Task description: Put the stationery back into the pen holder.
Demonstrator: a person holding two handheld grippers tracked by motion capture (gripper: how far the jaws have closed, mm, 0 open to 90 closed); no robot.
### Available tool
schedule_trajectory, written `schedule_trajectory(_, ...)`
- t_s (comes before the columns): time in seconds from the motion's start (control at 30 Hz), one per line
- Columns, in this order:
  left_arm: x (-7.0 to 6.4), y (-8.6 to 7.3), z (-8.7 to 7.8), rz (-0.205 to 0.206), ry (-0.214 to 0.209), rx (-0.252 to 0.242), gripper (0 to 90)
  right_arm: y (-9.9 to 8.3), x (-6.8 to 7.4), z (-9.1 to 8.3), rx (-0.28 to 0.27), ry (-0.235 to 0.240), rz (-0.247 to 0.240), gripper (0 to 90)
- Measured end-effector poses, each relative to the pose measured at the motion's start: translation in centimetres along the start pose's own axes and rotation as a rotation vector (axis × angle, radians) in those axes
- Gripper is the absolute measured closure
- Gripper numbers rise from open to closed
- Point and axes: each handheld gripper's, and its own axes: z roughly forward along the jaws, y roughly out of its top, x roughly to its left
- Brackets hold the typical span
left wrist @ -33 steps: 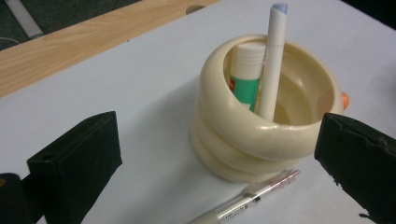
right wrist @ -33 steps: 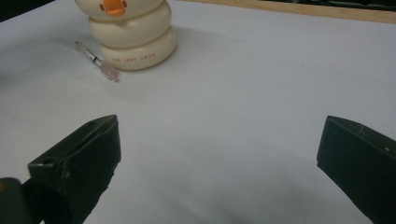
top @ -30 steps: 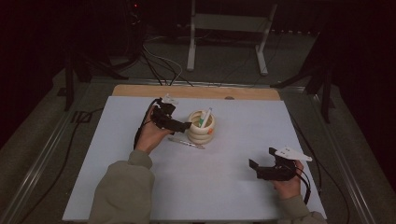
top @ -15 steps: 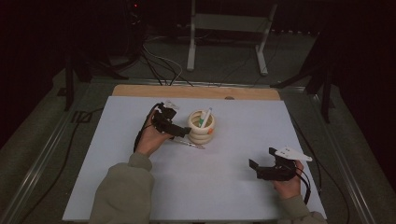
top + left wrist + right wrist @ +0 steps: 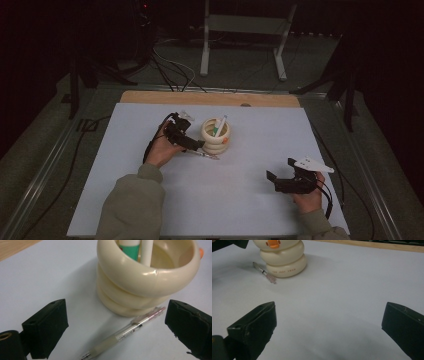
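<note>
A cream pen holder (image 5: 216,136) made of stacked rings, with an orange duck beak (image 5: 273,243), stands on the white table sheet (image 5: 250,135). A green marker (image 5: 128,247) and a white pen (image 5: 146,250) stick up inside it. A clear pen (image 5: 125,333) lies flat at its foot, touching the base. My left gripper (image 5: 196,146) is open just left of the holder, and in the left gripper view its jaws straddle the clear pen without touching it. My right gripper (image 5: 281,170) stands open near the front right, with bare sheet between its jaws.
A wooden table edge (image 5: 210,98) runs along the back of the sheet. Beyond it stand a metal frame's legs (image 5: 204,55) and cables (image 5: 170,70) on the floor. A sleeve (image 5: 132,205) reaches in from the bottom left.
My left gripper has moved slightly nearer and lower beside the holder, over the clear pen. The right gripper has stayed still.
</note>
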Motion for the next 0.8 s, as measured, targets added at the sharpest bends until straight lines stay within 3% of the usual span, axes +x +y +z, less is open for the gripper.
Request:
schedule_trajectory(0.23,0.5,-0.2,0.3,0.016,-0.021,0.029,7.4,0.0,0.0,0.0,0.000,0.001,0.000,0.0)
schedule_trajectory(0.8,0.8,-0.2,1.2,0.130,-0.017,0.166,15.0,0.0,0.0,0.0,0.001,0.006,-0.001,0.0)
